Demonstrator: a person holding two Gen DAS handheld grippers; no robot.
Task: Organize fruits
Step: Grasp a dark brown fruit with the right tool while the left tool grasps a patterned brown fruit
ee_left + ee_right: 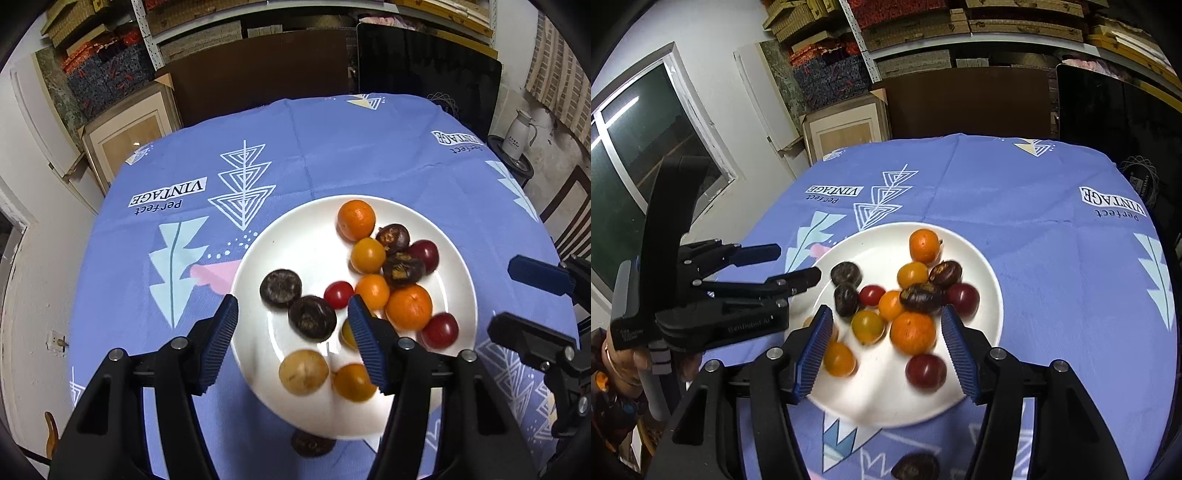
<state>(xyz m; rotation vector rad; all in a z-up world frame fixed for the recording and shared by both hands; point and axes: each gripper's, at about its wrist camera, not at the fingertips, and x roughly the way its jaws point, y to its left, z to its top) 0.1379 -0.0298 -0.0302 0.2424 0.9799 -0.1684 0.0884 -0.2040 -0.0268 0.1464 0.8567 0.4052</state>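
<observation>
A white plate (303,236) on the blue tablecloth holds several fruits: oranges (356,219), yellow and red cherry tomatoes (338,294), dark brown fruits (312,317) and a tan one (303,372). My left gripper (291,314) is open above the plate's near left part, holding nothing. My right gripper (882,325) is open above the plate (990,295), with an orange (913,333) between its fingers but not gripped. One dark fruit (916,467) lies on the cloth in front of the plate; it also shows in the left wrist view (312,444).
The right gripper shows at the right edge of the left wrist view (532,306); the left gripper and the hand holding it show at the left of the right wrist view (768,269). Shelves, boxes and a dark board stand behind the table. A white kettle (520,134) sits at the far right.
</observation>
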